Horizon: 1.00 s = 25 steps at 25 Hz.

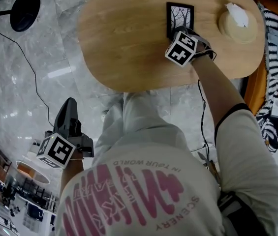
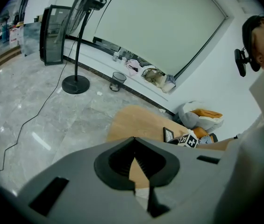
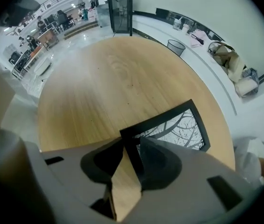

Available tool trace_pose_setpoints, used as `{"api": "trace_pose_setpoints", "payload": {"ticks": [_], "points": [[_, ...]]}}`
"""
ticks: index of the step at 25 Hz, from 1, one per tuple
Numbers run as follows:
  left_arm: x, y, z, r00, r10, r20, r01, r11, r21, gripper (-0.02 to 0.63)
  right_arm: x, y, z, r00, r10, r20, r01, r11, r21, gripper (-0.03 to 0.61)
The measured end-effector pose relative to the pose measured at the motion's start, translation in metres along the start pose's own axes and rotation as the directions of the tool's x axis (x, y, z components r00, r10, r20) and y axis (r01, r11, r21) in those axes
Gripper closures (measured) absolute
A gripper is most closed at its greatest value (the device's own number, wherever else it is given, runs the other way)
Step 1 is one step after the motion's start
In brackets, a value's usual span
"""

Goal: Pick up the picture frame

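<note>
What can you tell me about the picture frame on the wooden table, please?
The picture frame is a slim black rectangle holding a black-and-white picture of bare branches. It sits on the light wooden table, towards its far edge. The right tool straddles one side edge, with a gap showing beside one jaw. Flat or propped, I cannot tell.

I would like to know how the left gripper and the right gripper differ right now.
The right gripper points down over the wooden table; the left gripper hangs over the floor, off the table. The right gripper's fingers straddle the picture frame's edge, not yet pressing; the left gripper's fingers are together, empty. Both carry a marker cube.
</note>
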<state>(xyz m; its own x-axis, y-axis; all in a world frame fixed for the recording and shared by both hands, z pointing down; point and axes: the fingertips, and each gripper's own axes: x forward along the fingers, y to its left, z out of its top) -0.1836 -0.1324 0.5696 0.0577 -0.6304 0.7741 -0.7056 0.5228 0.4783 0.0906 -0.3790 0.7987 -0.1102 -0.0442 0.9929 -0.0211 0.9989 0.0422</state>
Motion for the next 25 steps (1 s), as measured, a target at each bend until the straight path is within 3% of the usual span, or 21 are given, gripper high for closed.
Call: {"api": "trace_pose_setpoints", "payload": {"ticks": [3,7,10,13,17,22,25], "points": [[0.003,-0.003,-0.001,1.000,-0.018,-0.004,0.018,1.000,0.013,0.612,-0.001,0.003,-0.001,1.000,-0.017,0.000,0.017,0.999,-0.026,0.482],[0.001,-0.005,0.004,0.999,-0.035,-0.001,0.036,0.999,0.028,0.611,-0.004,0.021,0.005,1.000,-0.006,0.004,0.006,0.999,0.042,0.503],[-0.004,-0.008,0.005,0.999,-0.054,0.007,0.054,0.997,0.053,0.611,-0.013,0.043,0.011,0.999,0.022,0.041,-0.028,0.989,0.144,0.508],[-0.008,-0.008,0.006,0.997,-0.079,0.015,0.077,0.995,0.066,0.611,-0.026,0.065,0.020,0.993,0.049,0.108,-0.079,0.955,0.286,0.509],[-0.012,-0.007,0.010,0.993,-0.119,0.014,0.117,0.987,0.113,0.612,-0.051,0.087,0.037,0.977,0.044,0.207,-0.137,0.876,0.463,0.509],[-0.020,-0.017,0.008,0.980,-0.200,-0.020,0.201,0.962,0.185,0.612,-0.090,0.116,0.049,0.953,0.002,0.304,-0.216,0.710,0.671,0.509],[-0.028,-0.031,0.016,0.966,-0.259,0.003,0.250,0.936,0.249,0.612,-0.118,0.129,0.052,0.932,-0.050,0.359,-0.247,0.637,0.730,0.509]]}}
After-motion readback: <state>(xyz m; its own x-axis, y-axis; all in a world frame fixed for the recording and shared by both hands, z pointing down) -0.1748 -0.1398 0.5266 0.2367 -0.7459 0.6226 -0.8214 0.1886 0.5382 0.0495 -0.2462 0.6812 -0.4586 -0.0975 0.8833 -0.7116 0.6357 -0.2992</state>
